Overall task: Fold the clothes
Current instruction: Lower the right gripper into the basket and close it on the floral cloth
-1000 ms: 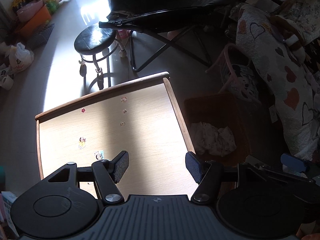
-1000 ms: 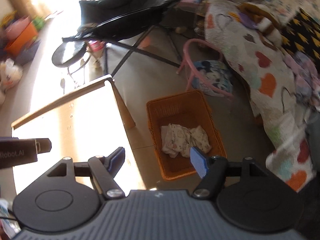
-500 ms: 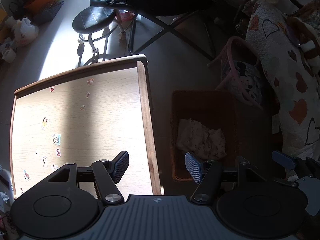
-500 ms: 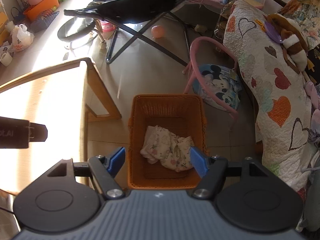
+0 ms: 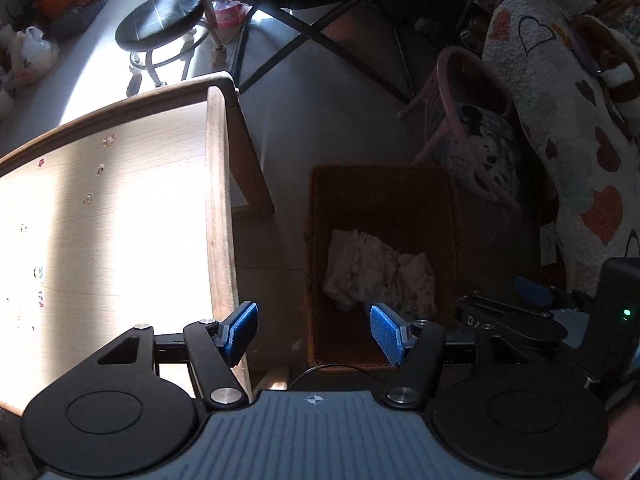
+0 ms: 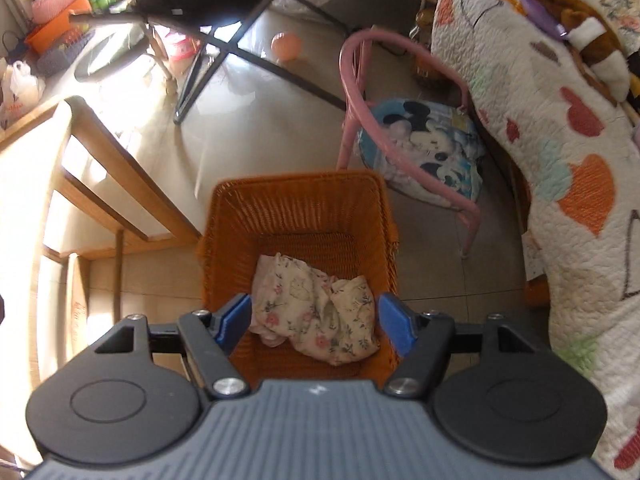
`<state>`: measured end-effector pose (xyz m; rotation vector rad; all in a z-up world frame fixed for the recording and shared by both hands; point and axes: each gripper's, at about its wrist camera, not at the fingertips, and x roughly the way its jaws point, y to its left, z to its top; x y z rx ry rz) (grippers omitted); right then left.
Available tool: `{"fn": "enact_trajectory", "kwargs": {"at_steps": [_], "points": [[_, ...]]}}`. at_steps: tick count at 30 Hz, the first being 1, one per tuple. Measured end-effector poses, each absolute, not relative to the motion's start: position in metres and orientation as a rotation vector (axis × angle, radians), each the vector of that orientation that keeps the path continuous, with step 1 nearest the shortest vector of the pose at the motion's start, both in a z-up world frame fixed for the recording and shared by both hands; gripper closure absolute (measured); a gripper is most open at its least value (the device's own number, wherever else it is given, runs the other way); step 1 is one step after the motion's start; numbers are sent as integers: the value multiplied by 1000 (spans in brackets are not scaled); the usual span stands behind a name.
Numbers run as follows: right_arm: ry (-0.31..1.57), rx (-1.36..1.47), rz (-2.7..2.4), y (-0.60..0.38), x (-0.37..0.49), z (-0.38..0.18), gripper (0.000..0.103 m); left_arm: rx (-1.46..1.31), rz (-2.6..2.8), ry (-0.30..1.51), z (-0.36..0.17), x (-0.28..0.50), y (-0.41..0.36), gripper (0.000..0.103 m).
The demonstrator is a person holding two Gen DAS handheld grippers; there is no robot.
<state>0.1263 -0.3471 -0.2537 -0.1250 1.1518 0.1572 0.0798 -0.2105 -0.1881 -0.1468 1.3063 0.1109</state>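
Nearest the camera, the right gripper [image 6: 314,322] hangs right over the orange basket [image 6: 296,204] with its blue fingers spread wide and nothing between them. The left gripper [image 5: 314,334] is also spread wide and empty, sitting above the gap between the wooden table [image 5: 218,200] and the basket.

The floral garment [image 6: 316,316] is bunched up in the bottom of the basket, toward the near wall, just below the right gripper's fingertips but not touching them as far as can be seen.

Progress-wise, it looks like basically square one: nothing picked up, nothing on the table, no fold made. Still to do: grab, lay out, fold.

Orientation is hard to call since it's a crumpled wad, but the lump runs roughly left-right across the basket. Collar or hem can't be made out.

Further back there's a pink chair [image 6: 404,92] and a heart-print quilt [image 6: 560,120].
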Motion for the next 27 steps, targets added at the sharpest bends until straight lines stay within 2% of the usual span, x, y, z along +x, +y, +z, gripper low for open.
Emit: {"fn": "enact_trajectory", "kwargs": {"at_steps": [13,27], "points": [[1183,-203,288,-359,157,-370,35,-157,128,1312,-242,93,-233,38],[1211,-235,371,-335,193,-443,39,-174,184,1301,-271,111,-241,38]]}}
